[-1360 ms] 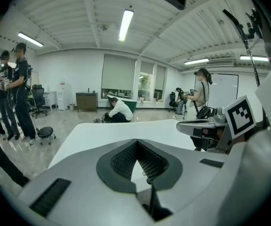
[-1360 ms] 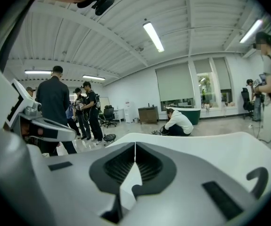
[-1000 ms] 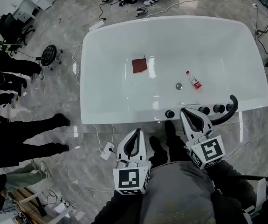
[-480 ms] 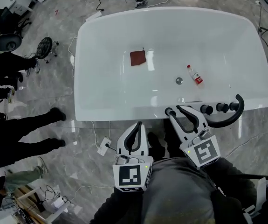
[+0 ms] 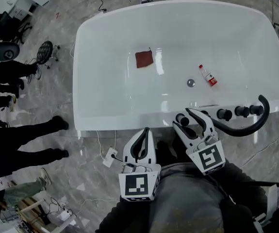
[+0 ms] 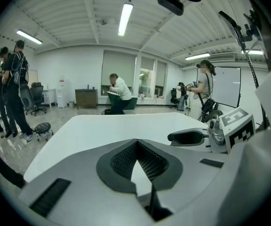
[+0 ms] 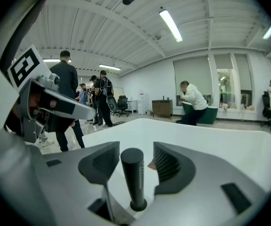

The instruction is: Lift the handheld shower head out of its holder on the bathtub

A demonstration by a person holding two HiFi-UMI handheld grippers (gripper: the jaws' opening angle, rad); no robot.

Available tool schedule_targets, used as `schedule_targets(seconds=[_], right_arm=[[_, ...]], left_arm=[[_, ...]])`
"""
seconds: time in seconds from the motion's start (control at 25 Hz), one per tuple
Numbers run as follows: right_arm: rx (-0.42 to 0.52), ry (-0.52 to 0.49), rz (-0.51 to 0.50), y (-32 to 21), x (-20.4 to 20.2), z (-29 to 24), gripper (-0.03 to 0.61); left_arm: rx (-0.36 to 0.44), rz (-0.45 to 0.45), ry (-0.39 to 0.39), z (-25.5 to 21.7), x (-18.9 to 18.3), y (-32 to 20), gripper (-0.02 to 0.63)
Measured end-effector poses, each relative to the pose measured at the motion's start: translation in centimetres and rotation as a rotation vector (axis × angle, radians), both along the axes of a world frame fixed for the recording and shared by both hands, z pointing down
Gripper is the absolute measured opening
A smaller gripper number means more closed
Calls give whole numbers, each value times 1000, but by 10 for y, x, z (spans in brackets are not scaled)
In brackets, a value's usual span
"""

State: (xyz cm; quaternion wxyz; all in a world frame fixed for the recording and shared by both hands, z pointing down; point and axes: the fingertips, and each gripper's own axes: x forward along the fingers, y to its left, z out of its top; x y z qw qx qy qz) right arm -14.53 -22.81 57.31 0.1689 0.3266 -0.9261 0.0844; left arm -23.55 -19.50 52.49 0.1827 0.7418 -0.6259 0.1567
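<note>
The shower head's black cylindrical handle (image 5: 182, 119) stands upright in its holder on the near rim of the white bathtub (image 5: 105, 115). My right gripper (image 5: 181, 117) straddles it with its jaws opening. In the right gripper view the handle (image 7: 133, 178) rises between the two pads (image 7: 102, 163), with a gap on each side. My left gripper (image 5: 141, 139) hangs shut just short of the rim, to the left, with nothing in it; its tips (image 6: 136, 145) meet in the left gripper view.
Two black knobs (image 5: 223, 114) and a curved black spout (image 5: 248, 125) sit on the rim to the right of the handle. Inside the tub lie a red cloth (image 5: 143, 59), a small bottle (image 5: 208, 76) and the drain (image 5: 190, 83). People (image 5: 13, 144) stand at the left.
Both grippers have sunk toward the tub's near rim. The right jaws went from shut to wide apart and now stand on either side of the black handle.
</note>
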Motion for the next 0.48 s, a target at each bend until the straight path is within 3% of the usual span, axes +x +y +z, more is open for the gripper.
schedule_targets(seconds=[0.48], right_arm=[[-22,4,22,4,0,53,212]], left_arm=[[-30,20,-3,49,0,2,3]])
